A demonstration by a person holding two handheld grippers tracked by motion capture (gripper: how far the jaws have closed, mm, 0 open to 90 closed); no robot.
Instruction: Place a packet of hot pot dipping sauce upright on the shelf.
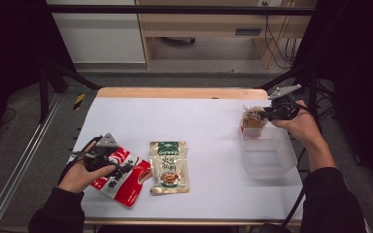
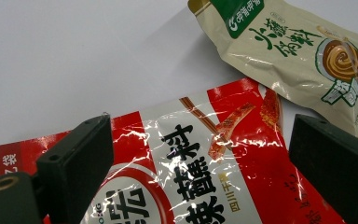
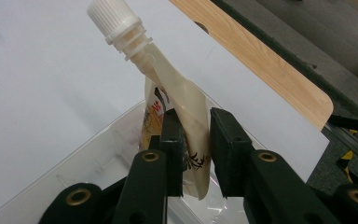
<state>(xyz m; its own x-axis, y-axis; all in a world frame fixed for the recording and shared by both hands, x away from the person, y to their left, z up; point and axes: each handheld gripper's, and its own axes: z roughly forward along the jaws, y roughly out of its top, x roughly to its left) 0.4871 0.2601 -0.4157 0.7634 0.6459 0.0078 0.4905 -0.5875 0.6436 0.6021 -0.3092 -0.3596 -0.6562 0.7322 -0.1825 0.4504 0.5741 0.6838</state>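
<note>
The high view looks forward and down over the whole desk, while each tool view sits close, sharing its white top.

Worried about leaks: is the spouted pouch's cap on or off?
On. In the right gripper view a white ribbed cap sits on the spout of the spouted pouch, which stands in the clear container.

Readable stuff is mostly on the two flat packs. My red packet has big black Chinese characters on its white middle; I can make out 辣蘸料 running down it, and a small red tag beside them that looks like 四川干碟. At its left corner there's a small white 袋. The beige packet carries a green banner with white lettering too tiny to read, plus dark brush-style characters, roughly 火锅蘸料. The spout pouch shows red and black characters, but they're unreadable.
</note>
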